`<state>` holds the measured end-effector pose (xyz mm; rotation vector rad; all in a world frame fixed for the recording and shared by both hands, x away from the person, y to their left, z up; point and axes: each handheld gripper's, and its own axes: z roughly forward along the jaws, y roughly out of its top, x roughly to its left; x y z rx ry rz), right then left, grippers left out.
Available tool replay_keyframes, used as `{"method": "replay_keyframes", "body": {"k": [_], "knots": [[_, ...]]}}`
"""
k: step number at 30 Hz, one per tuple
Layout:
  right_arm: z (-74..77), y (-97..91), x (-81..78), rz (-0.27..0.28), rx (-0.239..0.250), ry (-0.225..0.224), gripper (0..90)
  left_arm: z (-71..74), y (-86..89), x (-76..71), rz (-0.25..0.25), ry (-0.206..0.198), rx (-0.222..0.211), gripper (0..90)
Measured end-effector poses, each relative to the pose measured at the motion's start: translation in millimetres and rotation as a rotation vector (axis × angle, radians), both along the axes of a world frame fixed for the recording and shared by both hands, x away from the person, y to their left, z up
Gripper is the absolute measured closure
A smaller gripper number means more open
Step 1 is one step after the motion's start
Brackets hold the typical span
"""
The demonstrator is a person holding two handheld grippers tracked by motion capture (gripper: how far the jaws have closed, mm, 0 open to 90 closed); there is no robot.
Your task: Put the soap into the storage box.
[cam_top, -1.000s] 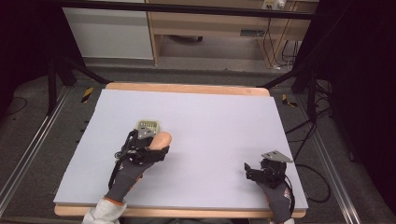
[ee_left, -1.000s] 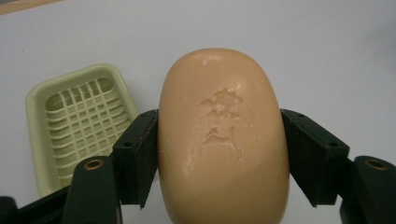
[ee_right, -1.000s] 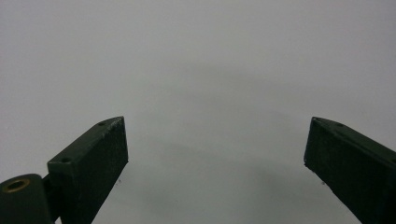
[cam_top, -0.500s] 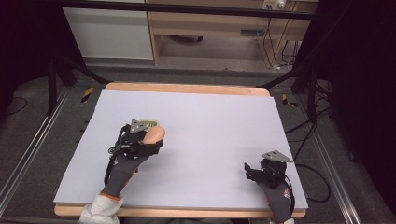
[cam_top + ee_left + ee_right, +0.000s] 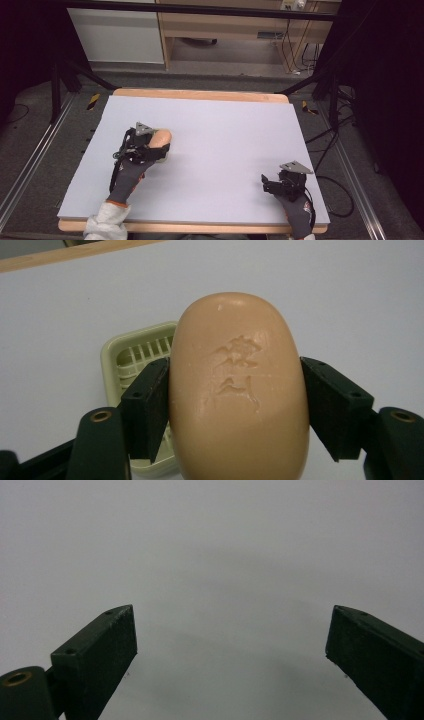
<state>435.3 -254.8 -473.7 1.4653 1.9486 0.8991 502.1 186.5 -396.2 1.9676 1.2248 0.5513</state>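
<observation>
Two risks: left gripper [image 5: 235, 390] is clamping soap bar [image 5: 237, 390] above soap dish [image 5: 132, 360]; slick soap slipping, missing dish; right gripper [image 5: 230, 645] is idling, jaws apart.

- Table [image 5: 210, 125]: pale grey-lilac top with a light wooden edge, evenly lit.
- Floor [image 5: 45, 165]: dark grey carpet on both sides of the table, crossed by metal rails [image 5: 27, 167].
- Wooden shelving unit [image 5: 235, 30]: beyond the far table edge, beside a white cabinet [image 5: 117, 35].
- Black cables [image 5: 330, 145]: trailing over the floor at right.
- Dark drapes [image 5: 395, 75]: closing off both sides.
</observation>
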Motion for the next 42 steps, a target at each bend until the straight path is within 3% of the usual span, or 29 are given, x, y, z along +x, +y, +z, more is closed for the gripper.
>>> {"method": "replay_keyframes", "body": {"k": [11, 22, 42], "knots": [[-0.3, 0.8, 0.6, -0.003, 0.001, 0.005, 6.6, -6.7, 9.2, 14.0, 0.049, 0.016, 0.011, 31.5], [-0.4, 1.1, 0.8, -0.003, 0.000, 0.007, 6.5, -18.8, 8.3, 30.0, 0.056, 0.038, 0.032, 31.6], [-1.0, 1.2, 1.5, 0.000, 0.004, 0.006, 6.5, -36.0, 12.5, 41.0, 0.079, 0.061, 0.044, 31.6]]}}
